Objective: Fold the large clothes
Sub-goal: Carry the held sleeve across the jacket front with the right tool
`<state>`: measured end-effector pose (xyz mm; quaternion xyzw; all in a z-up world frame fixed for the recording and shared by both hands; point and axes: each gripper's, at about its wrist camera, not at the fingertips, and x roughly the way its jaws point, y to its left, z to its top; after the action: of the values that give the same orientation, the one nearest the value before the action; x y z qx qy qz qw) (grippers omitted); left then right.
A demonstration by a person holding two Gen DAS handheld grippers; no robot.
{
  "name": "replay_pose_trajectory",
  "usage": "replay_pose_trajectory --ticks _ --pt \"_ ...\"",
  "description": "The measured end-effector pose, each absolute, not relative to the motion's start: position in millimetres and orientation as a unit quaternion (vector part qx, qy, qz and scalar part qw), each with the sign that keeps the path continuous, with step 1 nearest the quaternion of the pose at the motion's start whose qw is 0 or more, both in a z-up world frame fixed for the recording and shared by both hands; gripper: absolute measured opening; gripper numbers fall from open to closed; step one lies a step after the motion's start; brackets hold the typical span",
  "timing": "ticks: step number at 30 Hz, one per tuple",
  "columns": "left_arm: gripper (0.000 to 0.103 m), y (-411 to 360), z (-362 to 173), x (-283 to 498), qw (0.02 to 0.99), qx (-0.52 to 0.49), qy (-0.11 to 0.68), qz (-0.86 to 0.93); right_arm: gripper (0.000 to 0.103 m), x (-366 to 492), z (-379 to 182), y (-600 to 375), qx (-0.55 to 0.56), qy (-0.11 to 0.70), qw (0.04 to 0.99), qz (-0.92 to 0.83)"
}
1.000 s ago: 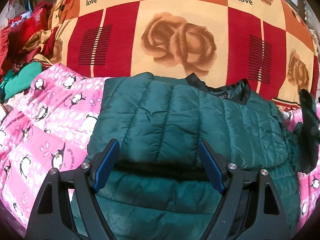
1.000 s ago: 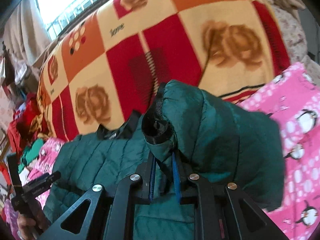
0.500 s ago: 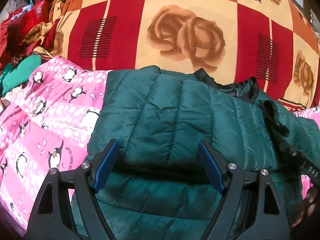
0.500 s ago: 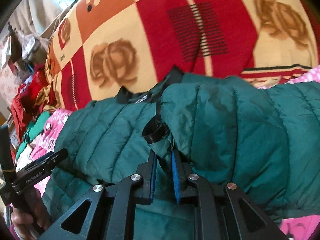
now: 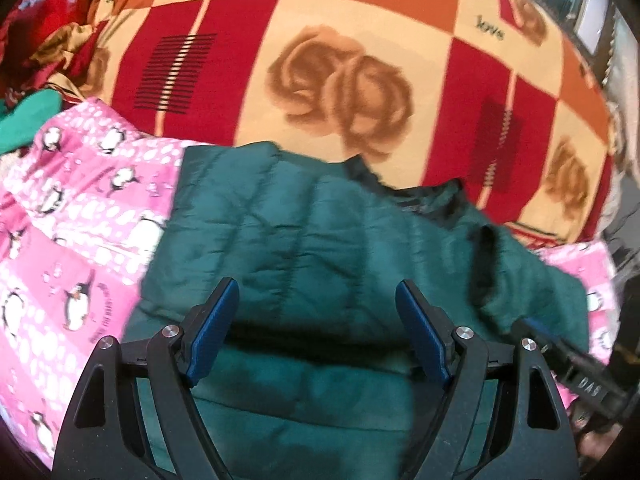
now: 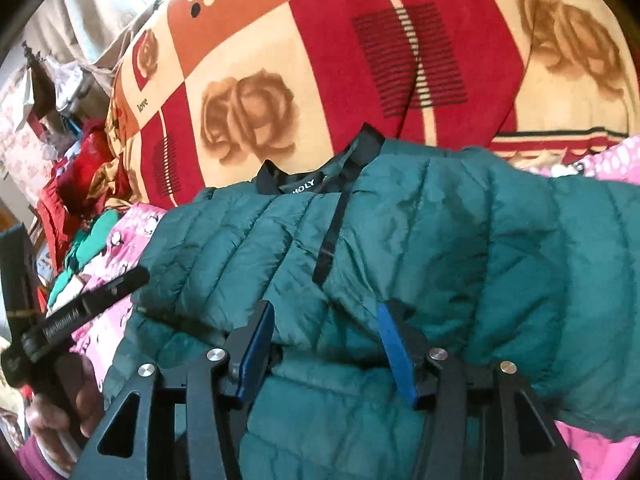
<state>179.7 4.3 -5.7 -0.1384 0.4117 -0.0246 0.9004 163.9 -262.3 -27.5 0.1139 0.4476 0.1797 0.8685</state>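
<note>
A dark green quilted puffer jacket (image 5: 320, 240) lies on a pink penguin-print cover (image 5: 72, 216), its black collar (image 6: 316, 176) toward the far side. Both sleeves are folded in over its body; the right sleeve (image 6: 520, 248) lies across the front with its black cuff (image 5: 486, 264) on top. My left gripper (image 5: 318, 328) is open and empty, just above the jacket's lower middle. My right gripper (image 6: 326, 344) is open over the folded sleeve, holding nothing. It shows at the right edge of the left wrist view (image 5: 568, 356); the left gripper shows at the left of the right wrist view (image 6: 80, 304).
A red, orange and cream rose-print blanket (image 5: 340, 80) covers the bed beyond the jacket. A pile of red and green clothes (image 6: 88, 200) sits at the far left. A window (image 5: 580, 4) is at the far right.
My right gripper carried the sleeve cuff across the jacket, laid it down and opened, letting it go. The left gripper stayed open and tilted a little.
</note>
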Motion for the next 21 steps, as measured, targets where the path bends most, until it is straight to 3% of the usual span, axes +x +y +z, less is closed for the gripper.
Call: replay_pose_trajectory --ticks 11,14,16,21 --pt "0.081 -75 -6 208 0.865 -0.176 0.446 -0.149 0.053 137 11 -326 0.091 0.41 0.903 0.092" --pt "0.081 -99 -15 222 0.856 -0.168 0.459 -0.167 0.056 130 22 -349 0.099 0.391 0.912 0.069" --pt "0.081 -116 -21 231 0.852 -0.157 0.468 -0.176 0.063 125 27 -364 0.113 0.38 0.916 0.06" --pt "0.081 -152 -38 250 0.845 -0.12 0.485 -0.192 0.064 120 29 -388 0.128 0.371 0.919 0.042"
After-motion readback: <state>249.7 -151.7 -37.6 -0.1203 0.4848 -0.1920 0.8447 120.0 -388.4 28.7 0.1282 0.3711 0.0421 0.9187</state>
